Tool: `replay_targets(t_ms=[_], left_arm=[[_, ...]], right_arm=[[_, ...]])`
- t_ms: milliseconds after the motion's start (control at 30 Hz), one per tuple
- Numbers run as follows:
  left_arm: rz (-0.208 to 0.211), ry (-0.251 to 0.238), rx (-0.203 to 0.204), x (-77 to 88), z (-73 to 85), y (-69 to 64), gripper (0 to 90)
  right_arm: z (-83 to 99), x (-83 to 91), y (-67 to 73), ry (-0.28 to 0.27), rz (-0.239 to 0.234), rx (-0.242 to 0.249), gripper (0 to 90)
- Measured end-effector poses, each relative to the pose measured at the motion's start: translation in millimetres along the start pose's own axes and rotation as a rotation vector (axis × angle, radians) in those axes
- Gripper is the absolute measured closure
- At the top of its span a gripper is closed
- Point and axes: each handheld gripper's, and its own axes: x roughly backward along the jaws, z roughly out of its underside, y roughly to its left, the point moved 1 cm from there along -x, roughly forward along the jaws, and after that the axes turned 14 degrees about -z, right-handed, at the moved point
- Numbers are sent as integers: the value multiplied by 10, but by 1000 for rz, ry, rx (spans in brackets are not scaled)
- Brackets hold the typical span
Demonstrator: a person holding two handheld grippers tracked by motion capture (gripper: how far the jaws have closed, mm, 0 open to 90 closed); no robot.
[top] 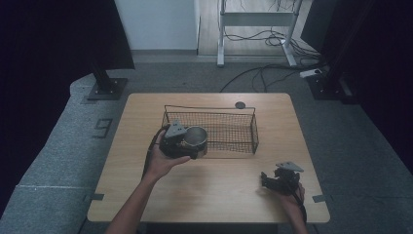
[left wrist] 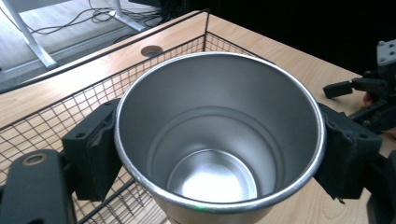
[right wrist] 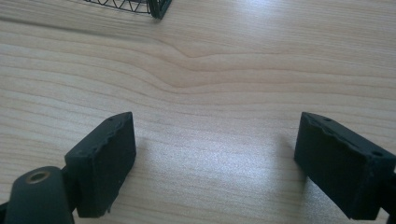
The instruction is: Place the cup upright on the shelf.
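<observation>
A shiny steel cup stands upright and empty between the jaws of my left gripper, which is shut on its sides. The cup hangs over the near left corner of a black wire basket on the wooden table. My right gripper rests low over the table's near right part, jaws wide apart with bare wood between them. Its black body shows at the right edge of the left gripper view.
A round cable hole sits in the table behind the basket. The basket's corner shows at the top of the right gripper view. White desk legs and cables lie on the floor beyond; dark stands flank the table.
</observation>
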Motion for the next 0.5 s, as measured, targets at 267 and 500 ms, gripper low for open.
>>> replay_targets(t_ms=[267,500], left_arm=[[5,-5,26,-58,-47,116,148],[17,-24,40,-93,-119,205,148]], right_arm=[[-1,0,-5,1,1,3,124],[-1,1,-4,2,0,1,124]])
